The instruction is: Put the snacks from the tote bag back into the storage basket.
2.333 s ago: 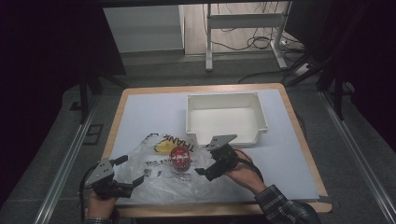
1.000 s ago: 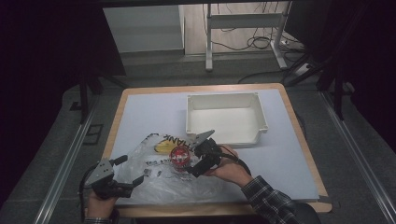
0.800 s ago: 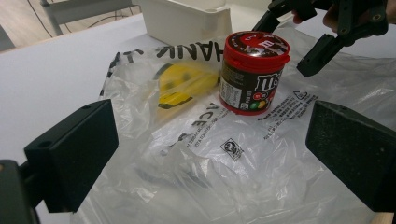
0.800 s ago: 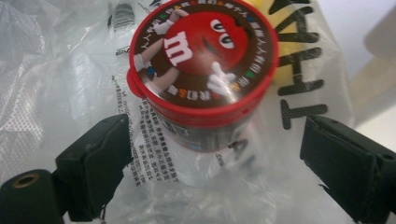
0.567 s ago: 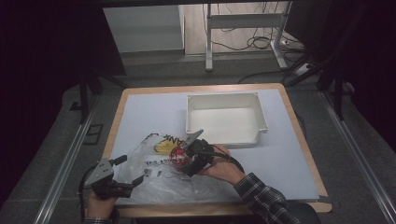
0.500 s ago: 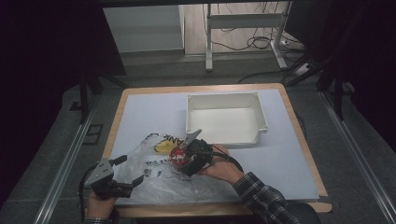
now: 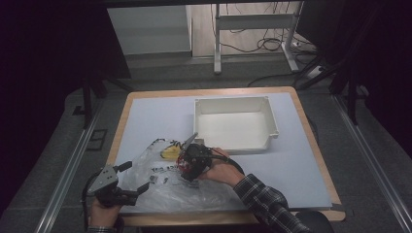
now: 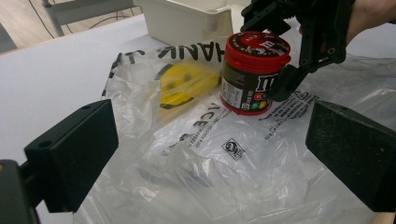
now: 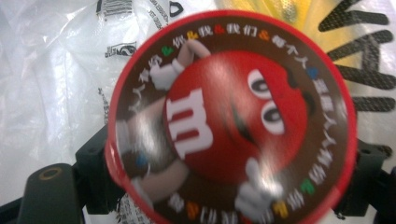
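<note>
A candy jar point(image 8: 252, 70) with a red lid point(image 9: 233, 126) stands upright on a clear plastic bag point(image 7: 165, 187) with black print. My right gripper point(image 7: 190, 162) comes down over it from above. Its jaws have just been closing, and they now press on opposite sides of the jar, below the lid. One finger point(image 8: 286, 83) lies against the jar's right side in the left gripper view. My left gripper point(image 7: 136, 175) rests open at the bag's near left corner, with only bag film point(image 8: 224, 177) between its jaws.
A yellow item point(image 7: 170, 152) lies inside the bag just behind the jar. A white rectangular bin point(image 7: 199, 121) stands at the back of the pale table point(image 7: 155, 116), right of centre. The table's wooden edge runs close to the left hand.
My right gripper has moved left over the bag onto the jar and its jaws have narrowed around it. The left gripper has stayed in place.
</note>
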Available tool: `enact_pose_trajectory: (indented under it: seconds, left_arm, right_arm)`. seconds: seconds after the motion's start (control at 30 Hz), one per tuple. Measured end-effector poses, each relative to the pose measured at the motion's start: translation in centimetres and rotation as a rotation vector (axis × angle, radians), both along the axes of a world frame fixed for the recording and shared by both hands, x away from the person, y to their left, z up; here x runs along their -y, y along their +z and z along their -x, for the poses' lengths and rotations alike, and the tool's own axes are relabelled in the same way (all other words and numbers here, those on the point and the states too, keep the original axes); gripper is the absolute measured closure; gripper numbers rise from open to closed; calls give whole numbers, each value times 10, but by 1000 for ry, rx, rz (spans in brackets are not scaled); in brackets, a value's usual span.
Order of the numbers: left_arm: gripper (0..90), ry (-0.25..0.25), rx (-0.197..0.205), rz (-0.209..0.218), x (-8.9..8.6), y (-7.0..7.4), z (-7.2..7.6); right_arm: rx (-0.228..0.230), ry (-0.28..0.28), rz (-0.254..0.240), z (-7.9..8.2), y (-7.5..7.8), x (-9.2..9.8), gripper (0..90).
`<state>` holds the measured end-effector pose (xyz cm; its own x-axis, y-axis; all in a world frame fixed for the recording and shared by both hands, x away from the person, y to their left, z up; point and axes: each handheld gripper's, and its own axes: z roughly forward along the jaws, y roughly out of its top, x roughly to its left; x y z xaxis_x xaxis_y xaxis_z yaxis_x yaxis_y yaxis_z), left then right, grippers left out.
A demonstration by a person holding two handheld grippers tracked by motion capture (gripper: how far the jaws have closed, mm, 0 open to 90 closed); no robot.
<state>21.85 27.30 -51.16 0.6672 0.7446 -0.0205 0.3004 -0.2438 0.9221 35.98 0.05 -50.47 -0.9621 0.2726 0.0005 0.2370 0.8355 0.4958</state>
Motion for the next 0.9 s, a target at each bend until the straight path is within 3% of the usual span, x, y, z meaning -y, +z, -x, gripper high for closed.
enact_pose_trajectory:
  seconds: [0.3,0.63,0.9]
  left_arm:
    - [24,0,0,-1,0,0,0]
    - [24,2,-1,-6,0,0,0]
    - [24,5,3,-5,0,0,0]
  right_arm:
    - [5,10,28,-1,-3,-11,225]
    - [25,4,31,1,-3,-11,249]
    - [25,21,30,5,6,-12,253]
